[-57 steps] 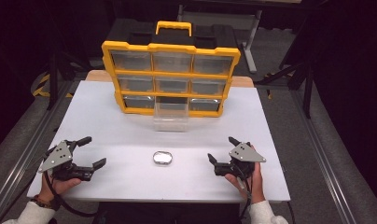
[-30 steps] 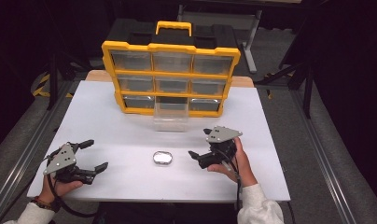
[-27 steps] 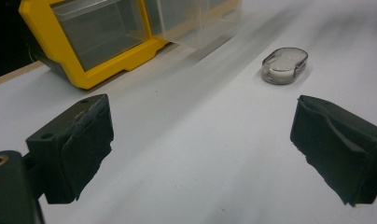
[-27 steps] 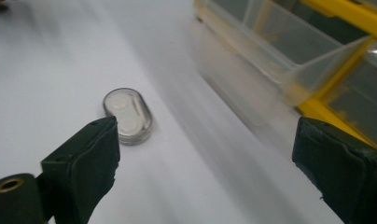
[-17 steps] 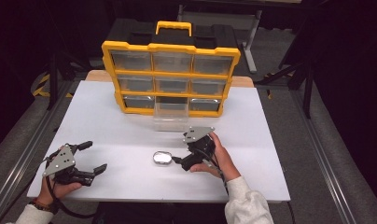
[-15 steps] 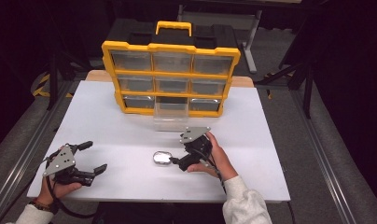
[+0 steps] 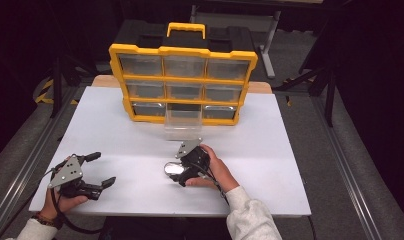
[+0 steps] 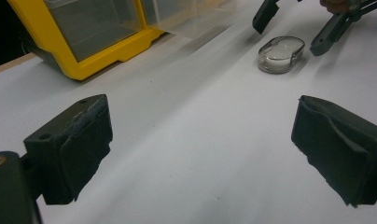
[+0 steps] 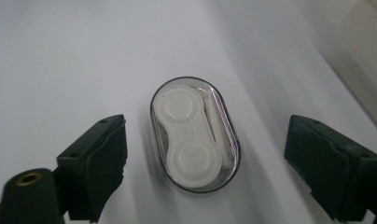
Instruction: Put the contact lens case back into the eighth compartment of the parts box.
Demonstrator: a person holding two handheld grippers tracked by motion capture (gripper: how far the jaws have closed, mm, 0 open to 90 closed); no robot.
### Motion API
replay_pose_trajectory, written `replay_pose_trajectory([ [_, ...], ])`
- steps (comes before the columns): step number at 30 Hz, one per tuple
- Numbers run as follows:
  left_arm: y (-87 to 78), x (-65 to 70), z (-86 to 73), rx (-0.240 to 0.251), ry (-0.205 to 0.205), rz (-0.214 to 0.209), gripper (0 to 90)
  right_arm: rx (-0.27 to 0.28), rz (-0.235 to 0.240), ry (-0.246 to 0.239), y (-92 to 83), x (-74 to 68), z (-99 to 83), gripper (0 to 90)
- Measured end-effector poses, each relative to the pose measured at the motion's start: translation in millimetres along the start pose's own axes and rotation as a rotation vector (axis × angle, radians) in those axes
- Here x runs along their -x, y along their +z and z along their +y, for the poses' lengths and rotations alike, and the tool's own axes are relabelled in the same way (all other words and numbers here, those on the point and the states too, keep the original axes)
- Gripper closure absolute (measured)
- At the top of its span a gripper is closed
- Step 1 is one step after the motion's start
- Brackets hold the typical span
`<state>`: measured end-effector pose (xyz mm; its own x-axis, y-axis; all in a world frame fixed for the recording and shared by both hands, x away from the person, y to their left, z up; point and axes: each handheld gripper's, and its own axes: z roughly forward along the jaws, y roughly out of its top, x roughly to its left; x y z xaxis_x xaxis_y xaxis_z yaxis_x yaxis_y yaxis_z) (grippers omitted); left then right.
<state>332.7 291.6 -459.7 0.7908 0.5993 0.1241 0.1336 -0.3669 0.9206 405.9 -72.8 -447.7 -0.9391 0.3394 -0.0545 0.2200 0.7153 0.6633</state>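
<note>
Right tool has just moved in from the right, jaws apart, straddling the clear case; likely grasping next. Left tool idling, jaws apart.

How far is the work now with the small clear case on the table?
Done: one drawer of the organizer is pulled out. In hand: the right gripper, open, straddles the case without touching it. Left: closing on it and lifting, perhaps toward the drawer. The left gripper is open, apart.
</note>
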Motion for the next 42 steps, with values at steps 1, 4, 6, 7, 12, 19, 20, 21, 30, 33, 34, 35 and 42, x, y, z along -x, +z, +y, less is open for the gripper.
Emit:
replay_pose_trajectory([
  [1, 0.1, -0.1, 0.0, 0.0, 0.0, 0.0, 6.3, -0.006, 0.009, 0.001, 2.8, 0.4, -0.3, 15.6],
  [4, 0.6, -0.6, -0.6, 0.001, -0.007, -0.003, 6.4, -0.002, 0.042, 0.005, 7.4, 0.4, -0.3, 20.8],
  [6, 0.8, -1.2, -0.9, 0.001, -0.008, -0.006, 6.3, -0.007, 0.053, -0.002, 10.3, -0.4, 0.1, 25.4],
  [7, 0.7, -1.5, -0.8, 0.0, -0.009, -0.007, 6.4, -0.012, 0.056, -0.006, 11.5, -1.2, 0.3, 26.9],
  [12, 1.6, -1.3, -1.0, -0.005, -0.014, -0.012, 6.4, -0.006, 0.063, -0.021, 12.2, -1.6, 0.7, 37.9],
  [19, 2.8, -1.5, -1.1, -0.011, -0.013, -0.012, 6.4, 0.006, 0.067, -0.022, 10.7, 0.9, -0.3, 48.9],
  [20, 2.9, -1.3, -1.1, -0.013, -0.014, -0.014, 6.5, 0.007, 0.068, -0.028, 10.5, 0.7, -0.4, 49.3],
  [21, 3.0, -1.3, -1.1, -0.013, -0.015, -0.013, 6.4, 0.011, 0.068, -0.038, 10.4, 0.7, -0.8, 49.6],
  [30, 3.4, -1.3, -1.1, -0.013, -0.015, -0.013, 6.5, 0.033, 0.061, -0.054, 6.8, 0.3, -2.5, 49.9],
  [33, 3.3, -1.5, -1.0, -0.013, -0.015, -0.012, 6.5, 0.076, 0.041, -0.061, 1.0, -1.4, -1.7, 49.9],
  [34, 3.2, -1.5, -1.0, -0.013, -0.015, -0.013, 6.5, 0.076, 0.041, -0.061, 1.0, -1.4, -1.7, 49.9],
  [35, 3.2, -1.6, -0.9, -0.015, -0.016, -0.019, 6.5, 0.083, 0.038, -0.059, -0.2, -1.6, -1.7, 49.9],
  [42, 3.0, -1.7, -0.7, -0.012, -0.011, -0.016, 6.4, 0.135, 0.0, -0.059, -10.5, -3.0, -1.7, 49.9],
])
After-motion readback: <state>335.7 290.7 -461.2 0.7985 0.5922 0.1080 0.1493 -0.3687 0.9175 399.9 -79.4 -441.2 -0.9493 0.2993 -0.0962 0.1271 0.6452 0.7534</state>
